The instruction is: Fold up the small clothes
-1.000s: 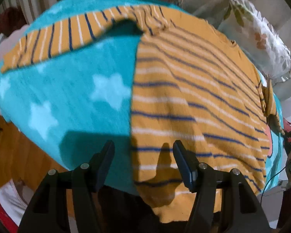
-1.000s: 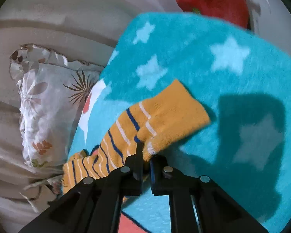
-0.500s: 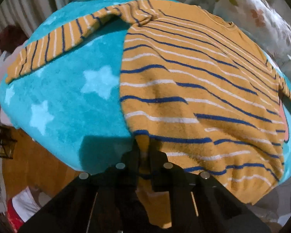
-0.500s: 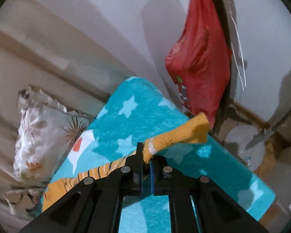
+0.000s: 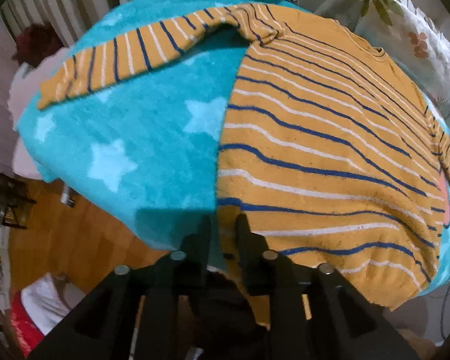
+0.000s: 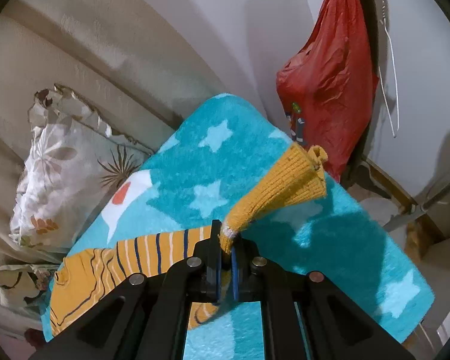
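Note:
An orange sweater with blue and white stripes lies flat on a teal star blanket. One sleeve stretches out to the far left. My left gripper points down at the sweater's near hem corner; its jaws are opening, a narrow gap apart, with the sweater's side edge between them and a strip of blanket showing beside it. My right gripper is shut on the other sleeve just behind its cuff. It holds the sleeve up off the blanket, and the cuff sticks out past the fingers.
A floral pillow lies against the beige headboard on the left. A red bag hangs from a dark stand at the right, by the wall. Below the blanket's near edge is wooden floor, with white and red cloth on it.
My left gripper closed on the hem corner, then parted slightly and shifted. My right gripper lifted the sleeve cuff higher off the blanket and tilted up, so the wall and red bag came into view.

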Demonstrator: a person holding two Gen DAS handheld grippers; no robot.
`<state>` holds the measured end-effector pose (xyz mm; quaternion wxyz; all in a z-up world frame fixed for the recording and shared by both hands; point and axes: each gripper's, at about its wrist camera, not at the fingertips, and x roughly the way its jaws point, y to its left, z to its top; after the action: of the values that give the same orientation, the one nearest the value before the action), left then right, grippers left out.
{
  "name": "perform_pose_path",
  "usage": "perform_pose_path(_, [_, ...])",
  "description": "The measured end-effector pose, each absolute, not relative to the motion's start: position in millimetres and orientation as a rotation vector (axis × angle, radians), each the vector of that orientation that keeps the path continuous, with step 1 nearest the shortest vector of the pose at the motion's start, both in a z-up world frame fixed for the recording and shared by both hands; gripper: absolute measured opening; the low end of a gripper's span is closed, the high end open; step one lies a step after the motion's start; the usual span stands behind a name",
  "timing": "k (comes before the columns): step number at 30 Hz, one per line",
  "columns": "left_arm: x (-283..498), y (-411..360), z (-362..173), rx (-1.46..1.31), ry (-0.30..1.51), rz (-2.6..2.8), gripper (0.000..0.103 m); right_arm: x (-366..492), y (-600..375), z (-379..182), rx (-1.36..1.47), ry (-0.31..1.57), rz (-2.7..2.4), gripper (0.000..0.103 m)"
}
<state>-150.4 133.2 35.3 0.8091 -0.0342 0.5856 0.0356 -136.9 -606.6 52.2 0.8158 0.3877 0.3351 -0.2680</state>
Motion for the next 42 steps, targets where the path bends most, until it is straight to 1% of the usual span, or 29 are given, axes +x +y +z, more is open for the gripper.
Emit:
perform_pose_path(4, [-154,129,55,0.013,1.204,0.110,0.024,-129,-599,54,0.817,0.719,-0.553,0.005])
perform_pose_path(6, [-153,129,63,0.037,1.184,0.118,0.038,-122,-592,58,0.807,0.719,-0.534,0.005])
perform_pose_path(8, [-150,128,69,0.052,1.167,0.120,0.044,-114,-582,62,0.801,0.717,-0.509,0.005])
perform_pose_path(10, [-146,128,73,0.058,1.156,0.118,0.045,-103,-569,67,0.790,0.716,-0.469,0.005])
perform_pose_path(12, [-140,129,74,0.043,1.153,0.109,0.049,-91,-548,73,0.781,0.716,-0.416,0.006])
perform_pose_path(20, [-114,138,78,-0.005,1.136,0.052,0.051,-30,-440,88,0.717,0.753,-0.184,0.005])
perform_pose_path(24, [-101,150,78,-0.009,1.130,0.030,0.058,5,-379,87,0.685,0.791,-0.094,0.005])
perform_pose_path(31, [-81,182,72,-0.032,1.146,-0.008,0.058,61,-291,77,0.612,0.875,-0.020,0.005])
perform_pose_path(42, [-58,253,64,-0.115,1.170,0.001,0.058,138,-148,48,0.433,0.990,0.072,0.005])
